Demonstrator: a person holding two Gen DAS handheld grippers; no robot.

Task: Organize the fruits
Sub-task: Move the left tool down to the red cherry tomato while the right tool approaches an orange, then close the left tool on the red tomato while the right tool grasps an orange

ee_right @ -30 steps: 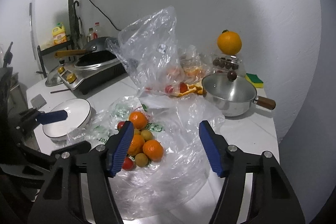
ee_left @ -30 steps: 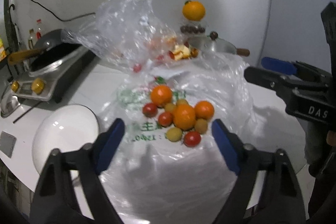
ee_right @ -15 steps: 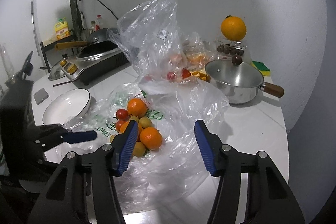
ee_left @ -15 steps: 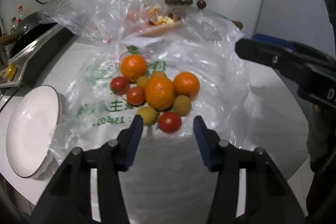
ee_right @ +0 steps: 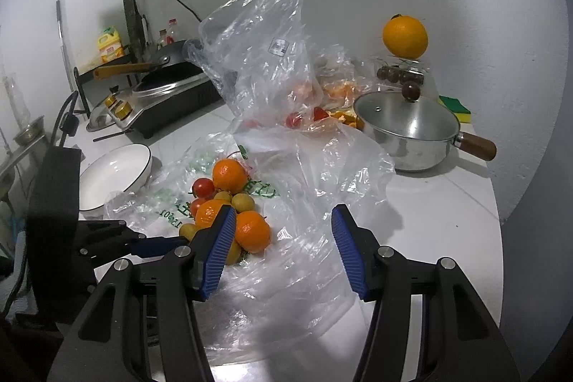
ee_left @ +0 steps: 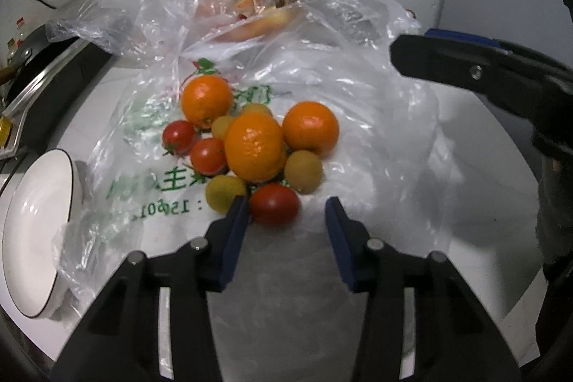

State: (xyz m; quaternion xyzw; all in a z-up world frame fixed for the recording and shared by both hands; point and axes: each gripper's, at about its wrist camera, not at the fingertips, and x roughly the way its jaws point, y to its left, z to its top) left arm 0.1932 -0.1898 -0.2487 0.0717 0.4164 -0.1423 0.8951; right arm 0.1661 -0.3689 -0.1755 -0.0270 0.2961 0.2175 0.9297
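Note:
A pile of fruit lies on a flattened clear plastic bag (ee_left: pixel 358 117): three oranges (ee_left: pixel 254 145), three red tomatoes and some small yellow-green fruits (ee_left: pixel 303 170). My left gripper (ee_left: pixel 286 213) hangs low at the pile's near edge. Its jaws are closing, with the nearest tomato (ee_left: pixel 274 208) just inside the tips by the left pad; the right pad stands clear of it. In the right wrist view my right gripper (ee_right: pixel 283 238) is open over crumpled bag to the right of the pile (ee_right: pixel 229 199), with only plastic below it.
A white bowl (ee_left: pixel 32 231) sits left of the bag. Behind stand a second clear bag (ee_right: pixel 261 59) with fruit pieces, a lidded steel pot (ee_right: pixel 408 131), an orange (ee_right: pixel 404 36) on a clear box, a sponge (ee_right: pixel 454 104) and a stove (ee_right: pixel 161 95) with a pan.
My left gripper has come down and closer to the fruit, and its jaws have narrowed from wide to about one tomato's width. The right gripper's jaws narrowed slightly and it sank a little.

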